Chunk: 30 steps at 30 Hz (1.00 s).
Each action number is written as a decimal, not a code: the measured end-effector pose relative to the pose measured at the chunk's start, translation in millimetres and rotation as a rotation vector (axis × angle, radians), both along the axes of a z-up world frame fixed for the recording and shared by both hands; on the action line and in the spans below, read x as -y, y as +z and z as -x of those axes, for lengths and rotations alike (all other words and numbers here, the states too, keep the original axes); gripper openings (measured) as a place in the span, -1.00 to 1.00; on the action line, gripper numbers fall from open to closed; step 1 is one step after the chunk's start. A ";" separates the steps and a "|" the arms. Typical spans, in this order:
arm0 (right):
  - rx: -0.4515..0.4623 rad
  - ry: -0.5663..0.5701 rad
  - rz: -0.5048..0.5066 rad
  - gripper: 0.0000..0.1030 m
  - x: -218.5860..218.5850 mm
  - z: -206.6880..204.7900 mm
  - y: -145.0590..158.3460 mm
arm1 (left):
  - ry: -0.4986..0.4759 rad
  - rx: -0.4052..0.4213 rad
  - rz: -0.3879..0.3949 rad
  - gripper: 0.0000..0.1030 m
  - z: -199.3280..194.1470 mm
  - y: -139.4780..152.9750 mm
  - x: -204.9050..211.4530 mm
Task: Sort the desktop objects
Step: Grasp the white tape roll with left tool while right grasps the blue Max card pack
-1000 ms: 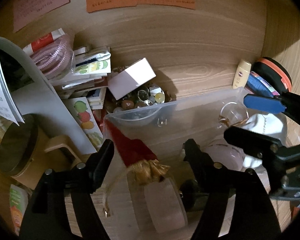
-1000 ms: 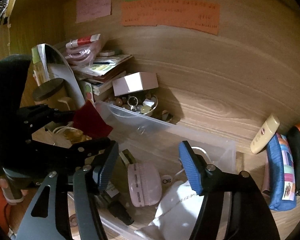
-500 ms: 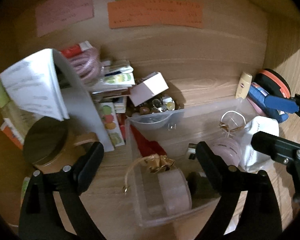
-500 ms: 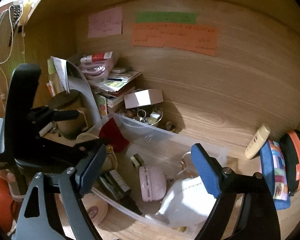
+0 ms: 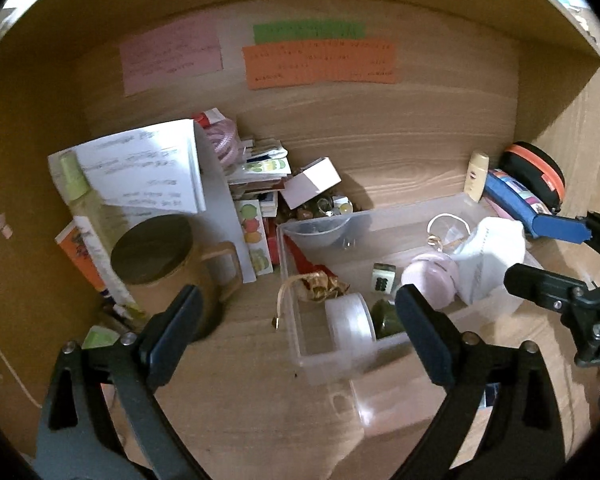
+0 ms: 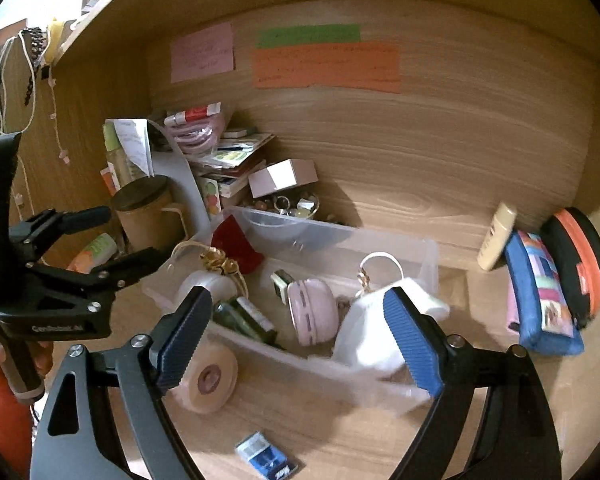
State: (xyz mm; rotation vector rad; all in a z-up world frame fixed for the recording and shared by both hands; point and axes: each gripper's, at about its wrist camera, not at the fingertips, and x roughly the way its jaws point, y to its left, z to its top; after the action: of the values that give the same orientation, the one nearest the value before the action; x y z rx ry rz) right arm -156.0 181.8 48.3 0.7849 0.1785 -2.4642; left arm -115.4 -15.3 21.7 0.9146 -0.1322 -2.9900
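Desktop objects are gathered mostly in a clear plastic bin (image 5: 380, 216) lying across the middle of the wooden desk (image 5: 236, 360), its far wall toward twelve o'clock. Inside it are seen a white pouch (image 5: 488, 256) at three o'clock, a pink round case (image 5: 432, 280) near the centre, a clear tape roll (image 5: 348, 328) at the seven o'clock end, and a red pouch with a gold tie (image 5: 320, 284) draped over the rim at nine o'clock. Still unsorted outside it are a lidded brown mug (image 5: 160, 256) at nine o'clock, a second tape roll (image 6: 208, 376) and a small blue packet (image 6: 266, 460) at six o'clock.

It is judged that the next pick would be done best by choosing one loose item, such as the second tape roll, and by approaching it from above so that the bin wall is not nudged.

Both tools are aimed downward over the bin. The left gripper (image 5: 296, 336) is seen with jaws opening, nothing between the pads; the right gripper (image 6: 296, 340) is spread wide and empty as well.
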 end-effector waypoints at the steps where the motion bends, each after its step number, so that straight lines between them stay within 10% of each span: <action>1: 0.000 -0.003 0.001 0.67 -1.8 -4.1 -0.3 | 0.002 -0.002 -0.005 0.90 -4.4 0.3 0.4; 30: 0.165 0.002 -0.108 0.67 -19.9 -65.0 -87.0 | -0.081 0.171 -0.203 0.90 -25.4 -68.2 -29.8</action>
State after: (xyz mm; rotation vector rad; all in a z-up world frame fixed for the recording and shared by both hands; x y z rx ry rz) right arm -91.0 201.7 -38.8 1.0285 0.2523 -2.3906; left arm -90.0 14.6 -46.5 1.2123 0.1392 -3.0374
